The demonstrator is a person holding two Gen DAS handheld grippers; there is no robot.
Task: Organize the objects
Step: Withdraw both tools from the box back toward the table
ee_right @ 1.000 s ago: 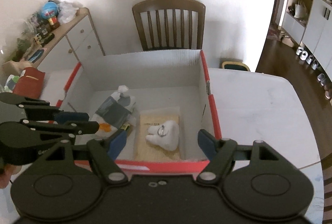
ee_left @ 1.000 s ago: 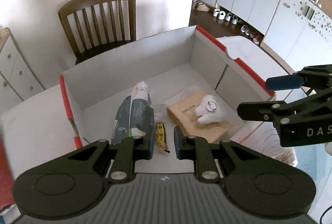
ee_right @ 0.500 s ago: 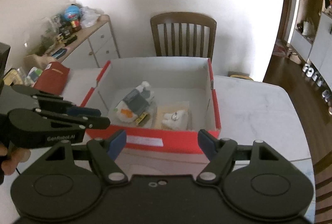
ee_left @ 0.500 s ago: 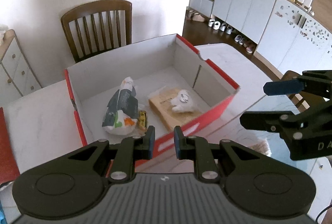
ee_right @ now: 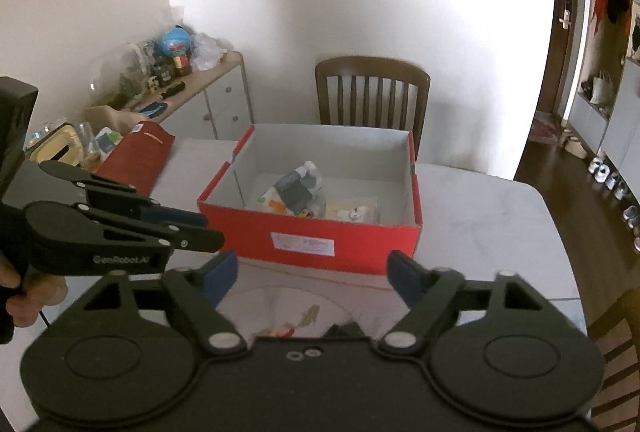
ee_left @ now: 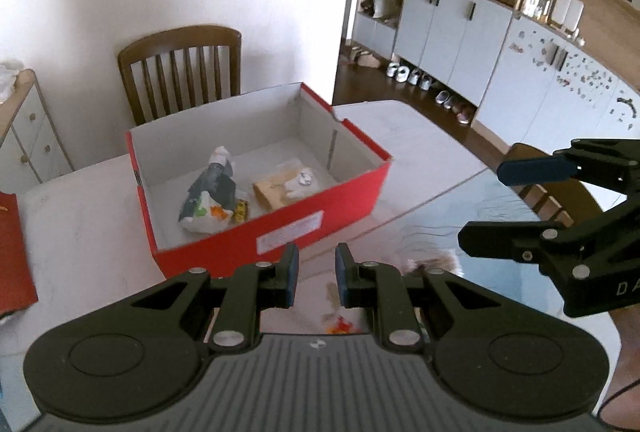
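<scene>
Right tool, jaws opening, faces red box, wooden chair behind.

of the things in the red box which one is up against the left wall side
The dark grey-and-white bag. It lies nearest the left wall of the red box, with the small yellow packet beside it and the tan packet further right.

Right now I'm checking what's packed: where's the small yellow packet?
In the left wrist view, the yellow packet lies inside the red box, between the snack bag and the tan block.
</scene>
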